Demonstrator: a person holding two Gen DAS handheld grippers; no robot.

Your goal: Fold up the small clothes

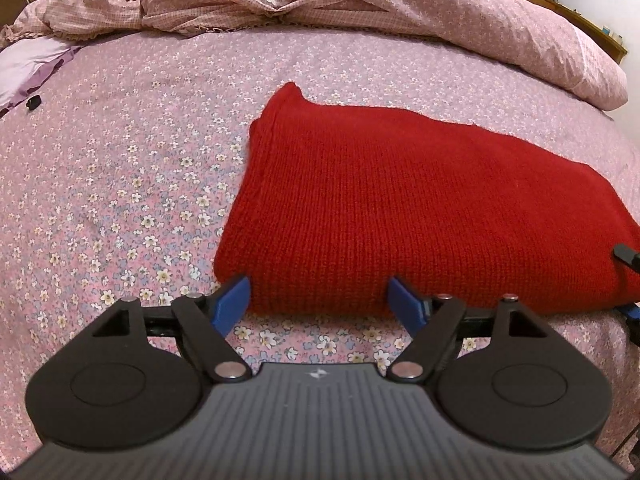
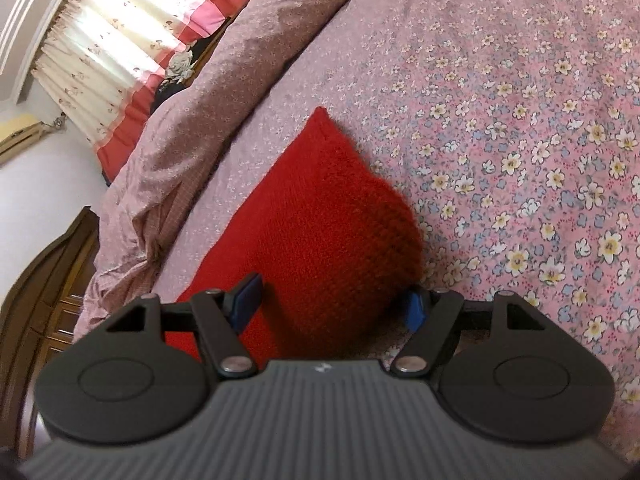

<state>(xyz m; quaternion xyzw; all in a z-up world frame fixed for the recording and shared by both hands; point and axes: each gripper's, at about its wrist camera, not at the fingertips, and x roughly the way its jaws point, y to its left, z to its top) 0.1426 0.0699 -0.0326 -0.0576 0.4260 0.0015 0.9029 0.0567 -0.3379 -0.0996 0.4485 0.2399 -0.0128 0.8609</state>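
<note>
A red knitted sweater (image 1: pixel 400 208) is lying folded into a thick rectangle on a bed covered by a pink flowered sheet (image 1: pixel 120 184). In the left wrist view it is filling the centre and right of the frame, with one pointed corner sticking up toward the upper middle. Its near folded edge is sitting at the bottom centre, right in front of the left claw (image 1: pixel 320 300).

The left claw is standing wide, its two blue fingers (image 1: pixel 232 304) spread on either side of that near edge. The pads are sitting just beside the knit; whether they are touching it cannot be told, but they are not squeezing it. At the right edge of this view, a black and blue part of the right claw is showing against the sweater's side.

In the right wrist view the frame is tilted, so the sweater (image 2: pixel 320 216) is running from the lower centre up to a point in the middle. The right claw (image 2: pixel 332 304) is also standing wide, with the sweater's blurred end bulging between its blue fingers (image 2: pixel 248 300) and no clamping visible.

A crumpled pink quilt (image 1: pixel 440 8) is lying along the top of the left view. A curtain (image 2: pixel 120 40) with red bands is hanging in the upper left of the right view, and dark wooden furniture (image 2: pixel 48 280) is showing at the lower left.
</note>
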